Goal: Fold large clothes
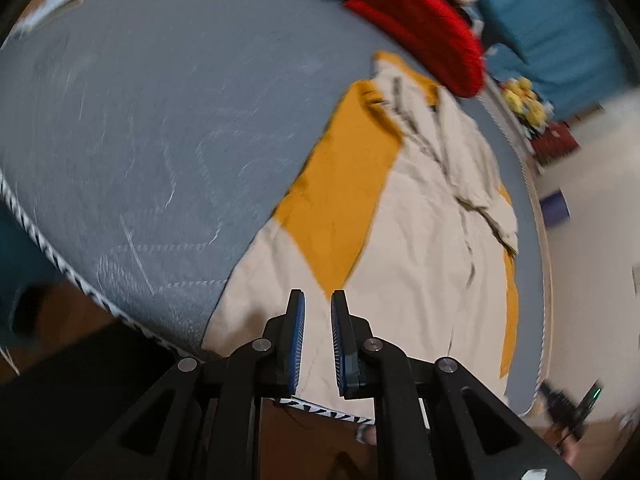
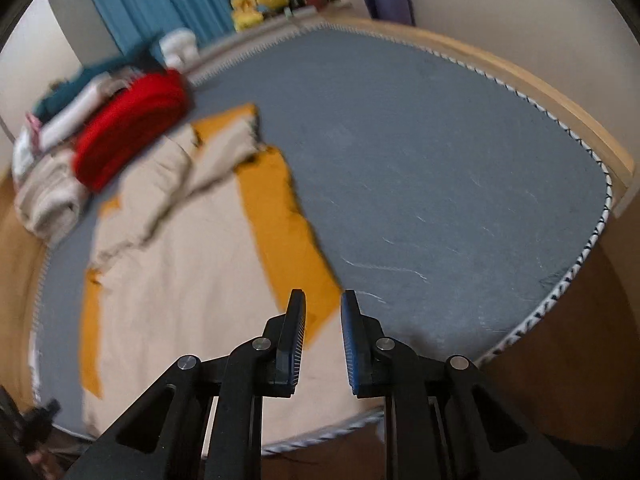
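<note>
cloth looks light, soft and floppy: beige-and-mustard garment (image 1: 416, 248) lies spread on the near part of the grey bed (image 1: 152, 128). best held at its near hem corners. left claw (image 1: 318, 304) and right claw (image 2: 323, 304) both narrow, empty. no containers visible.

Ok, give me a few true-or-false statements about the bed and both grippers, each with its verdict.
1. A beige and mustard garment lies spread on the grey mattress. True.
2. The left gripper clamps a fold of cloth. False: nothing is between its fingers.
3. A red folded item sits beyond the garment. True.
4. The right gripper holds the red item. False: it holds nothing.
</note>
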`<state>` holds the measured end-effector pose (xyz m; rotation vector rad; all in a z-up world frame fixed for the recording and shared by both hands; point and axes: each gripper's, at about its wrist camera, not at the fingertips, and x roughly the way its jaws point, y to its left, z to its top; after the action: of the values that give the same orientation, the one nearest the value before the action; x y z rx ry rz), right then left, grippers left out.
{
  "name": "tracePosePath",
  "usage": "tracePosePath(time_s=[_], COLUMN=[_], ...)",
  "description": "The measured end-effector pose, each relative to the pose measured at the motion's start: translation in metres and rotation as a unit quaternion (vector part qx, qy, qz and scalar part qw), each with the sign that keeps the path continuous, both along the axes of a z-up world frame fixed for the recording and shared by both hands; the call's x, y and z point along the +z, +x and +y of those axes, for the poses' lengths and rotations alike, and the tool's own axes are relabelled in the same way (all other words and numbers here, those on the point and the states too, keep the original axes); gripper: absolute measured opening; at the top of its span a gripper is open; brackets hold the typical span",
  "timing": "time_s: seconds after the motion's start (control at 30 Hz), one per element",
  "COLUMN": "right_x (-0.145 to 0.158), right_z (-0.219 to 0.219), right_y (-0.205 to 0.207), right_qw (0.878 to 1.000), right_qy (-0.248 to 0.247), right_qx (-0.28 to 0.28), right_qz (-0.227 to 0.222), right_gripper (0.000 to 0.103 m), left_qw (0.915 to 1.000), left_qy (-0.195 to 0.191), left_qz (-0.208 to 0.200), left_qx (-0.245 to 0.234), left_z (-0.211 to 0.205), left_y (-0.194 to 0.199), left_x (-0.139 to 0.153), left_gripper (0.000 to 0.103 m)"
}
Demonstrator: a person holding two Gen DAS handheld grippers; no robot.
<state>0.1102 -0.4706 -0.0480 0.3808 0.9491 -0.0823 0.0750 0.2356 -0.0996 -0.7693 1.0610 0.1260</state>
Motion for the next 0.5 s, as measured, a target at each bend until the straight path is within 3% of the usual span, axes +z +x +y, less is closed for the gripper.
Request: tracePosePath(time_s=[0.1, 0.23, 0.37, 0.5], right_x=[-0.022, -0.038, -0.053, -0.071], right_z=[-0.008, -0.009, -0.004, 0.003], right_y=[0.004, 0.008, 0.015, 0.023], right_qw=[0.999, 0.998, 0.996, 0.993], right_qy=[0.025, 0.021, 0.021, 0.017], right_qx=[0.006, 0.015, 0.018, 0.018], right_qz=[0.035, 0.064, 0.085, 0.117], right_gripper=[0.021, 0.027, 0.033, 0.035], left_qw=[0.9996, 0.9983, 0.9962, 0.994], left_qy=[0.001, 0.02, 0.036, 0.047], left_qz=[0.021, 0.053, 0.079, 0.099], left_qx=[0.018, 0.015, 0.009, 0.003], left_z=[0.003, 0.001, 0.003, 0.007], left_y=[0.004, 0.012, 0.016, 0.019], left_x=[-0.01, -0.023, -0.033, -0.045], left_gripper=[0.011, 0.013, 0.029, 0.03])
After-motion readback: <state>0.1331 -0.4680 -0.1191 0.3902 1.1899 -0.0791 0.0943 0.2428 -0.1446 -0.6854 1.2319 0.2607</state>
